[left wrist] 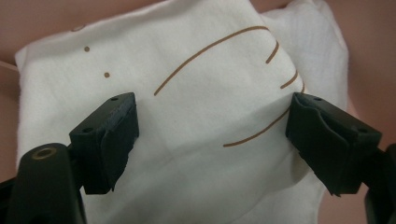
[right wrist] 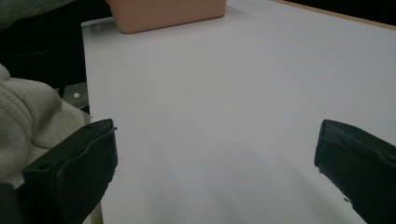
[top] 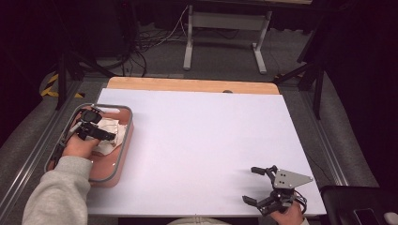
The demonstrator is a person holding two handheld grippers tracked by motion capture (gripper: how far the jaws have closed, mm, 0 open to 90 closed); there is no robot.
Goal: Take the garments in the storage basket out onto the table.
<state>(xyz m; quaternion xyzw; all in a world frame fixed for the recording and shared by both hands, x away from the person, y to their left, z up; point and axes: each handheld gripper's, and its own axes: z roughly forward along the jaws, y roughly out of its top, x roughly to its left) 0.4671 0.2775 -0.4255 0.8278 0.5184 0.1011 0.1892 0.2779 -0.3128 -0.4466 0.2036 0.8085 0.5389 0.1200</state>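
Folded white cloth [left wrist: 187,140] with thin brown line markings lies inside the pink bin [top: 123,154], which sits at the left edge of the white table [top: 202,140]. Left gripper [top: 104,134] is lowered into the bin, pointing down at the cloth; in the left gripper view its jaws stand wide apart, one on each side of the cloth's middle, with the fabric spanning the gap between them. Pads appear to rest at or just above the fabric, though contact is hard to judge from this angle; nothing is pinched, so the cloth is not yet held. This spread straddling posture probably sets up a grab of the fabric for lifting it out. Right gripper [top: 253,185] waits near the table's front right corner, jaws spread wide and empty over bare table, likely parked clear so the left has room and ready to help once the cloth comes out.
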